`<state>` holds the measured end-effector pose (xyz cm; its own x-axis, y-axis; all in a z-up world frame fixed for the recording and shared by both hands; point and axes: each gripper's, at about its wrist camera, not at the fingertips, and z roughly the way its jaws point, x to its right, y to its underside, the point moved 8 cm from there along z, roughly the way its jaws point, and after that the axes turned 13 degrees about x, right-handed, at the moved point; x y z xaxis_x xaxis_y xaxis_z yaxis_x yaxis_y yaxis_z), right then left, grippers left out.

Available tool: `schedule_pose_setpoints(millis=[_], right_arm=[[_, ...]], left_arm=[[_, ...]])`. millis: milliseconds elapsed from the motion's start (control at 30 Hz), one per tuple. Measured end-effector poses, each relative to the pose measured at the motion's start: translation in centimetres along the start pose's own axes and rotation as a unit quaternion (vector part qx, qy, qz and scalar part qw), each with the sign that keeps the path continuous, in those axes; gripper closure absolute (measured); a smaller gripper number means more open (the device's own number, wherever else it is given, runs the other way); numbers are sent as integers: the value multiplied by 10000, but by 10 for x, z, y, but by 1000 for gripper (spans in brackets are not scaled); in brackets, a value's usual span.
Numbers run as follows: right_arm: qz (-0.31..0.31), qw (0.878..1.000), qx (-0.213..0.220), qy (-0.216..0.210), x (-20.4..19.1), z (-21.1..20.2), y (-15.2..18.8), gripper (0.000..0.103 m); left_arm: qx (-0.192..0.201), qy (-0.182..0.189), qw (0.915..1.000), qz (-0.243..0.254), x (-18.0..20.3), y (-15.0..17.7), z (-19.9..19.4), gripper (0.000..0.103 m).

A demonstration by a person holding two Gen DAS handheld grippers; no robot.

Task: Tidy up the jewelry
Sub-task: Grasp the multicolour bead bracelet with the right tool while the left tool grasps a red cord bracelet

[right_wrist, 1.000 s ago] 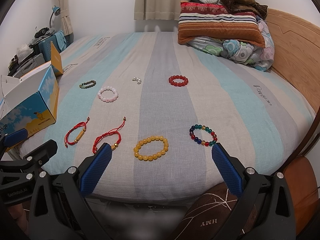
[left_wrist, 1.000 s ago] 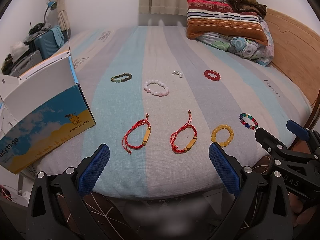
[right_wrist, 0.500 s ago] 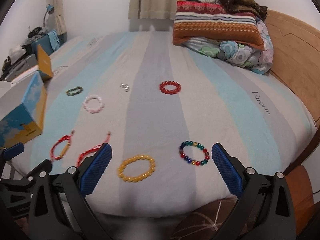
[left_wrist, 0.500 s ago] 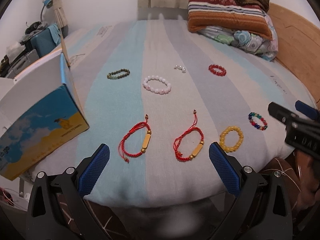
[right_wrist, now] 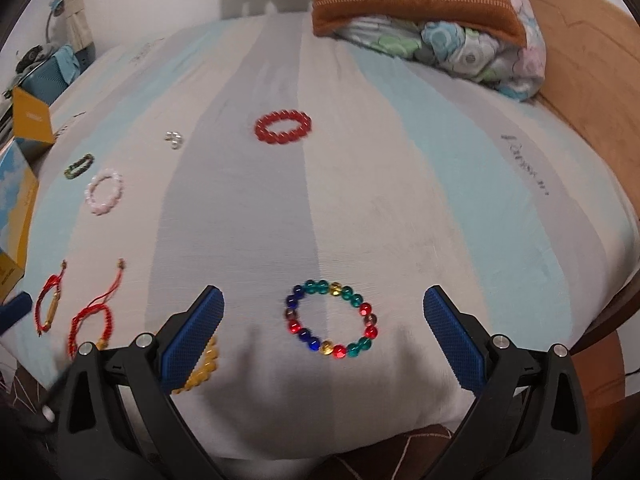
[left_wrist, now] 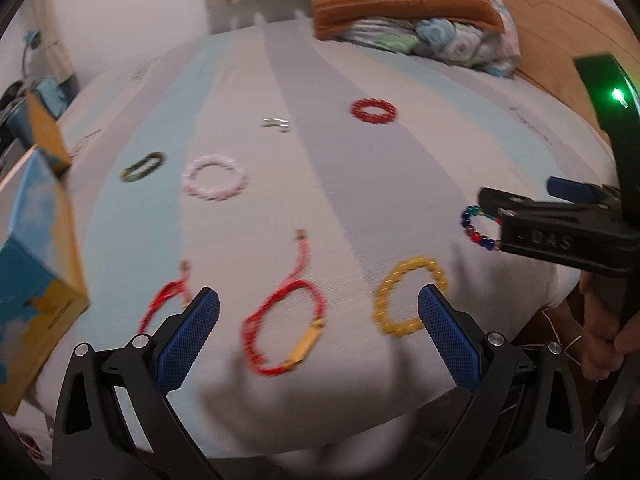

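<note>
Several bracelets lie on the striped bed sheet [right_wrist: 400,200]. My right gripper [right_wrist: 324,314] is open and low over the sheet, its fingertips either side of the multicoloured bead bracelet [right_wrist: 338,350]. The left finger hides part of the yellow bead bracelet [right_wrist: 206,364]. My left gripper [left_wrist: 318,320] is open, with a red cord bracelet [left_wrist: 308,340] between its fingertips. A second red cord bracelet [left_wrist: 168,304] lies to its left and the yellow bead bracelet [left_wrist: 396,328] to its right. The right gripper [left_wrist: 520,200] covers part of the multicoloured bracelet [left_wrist: 470,228].
Farther back lie a red bead bracelet [right_wrist: 280,140], a pink one [right_wrist: 90,194], a dark green one [right_wrist: 79,165] and small pearl pieces [right_wrist: 174,139]. An open blue-and-yellow box [left_wrist: 36,240] stands at the left bed edge. Pillows [right_wrist: 420,4] and a wooden headboard [right_wrist: 592,60] are at the far right.
Both grippers have moved forward and down toward the bed. The right one now straddles the multicoloured bracelet, the left one a red cord bracelet. Both stay open.
</note>
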<state>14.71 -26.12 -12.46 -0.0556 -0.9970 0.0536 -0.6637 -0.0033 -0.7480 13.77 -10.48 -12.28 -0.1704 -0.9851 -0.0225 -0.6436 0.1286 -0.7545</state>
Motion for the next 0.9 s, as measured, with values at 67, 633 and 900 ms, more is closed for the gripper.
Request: schedule_pose_setpoints(millis=[67,633,900], right_arm=[[46,10000,-77,23,6,8,2,7],[186,9987,-470,-57,11,53,35,27],[191,9986,-439,-211,4,56,37,50]], left_arm=[[-77,35,9999,-73,4,2,9,6],[-380,-180,9979,-485,-26,39,38,21],[-403,-282,9976,-478,-32,40,36,41]])
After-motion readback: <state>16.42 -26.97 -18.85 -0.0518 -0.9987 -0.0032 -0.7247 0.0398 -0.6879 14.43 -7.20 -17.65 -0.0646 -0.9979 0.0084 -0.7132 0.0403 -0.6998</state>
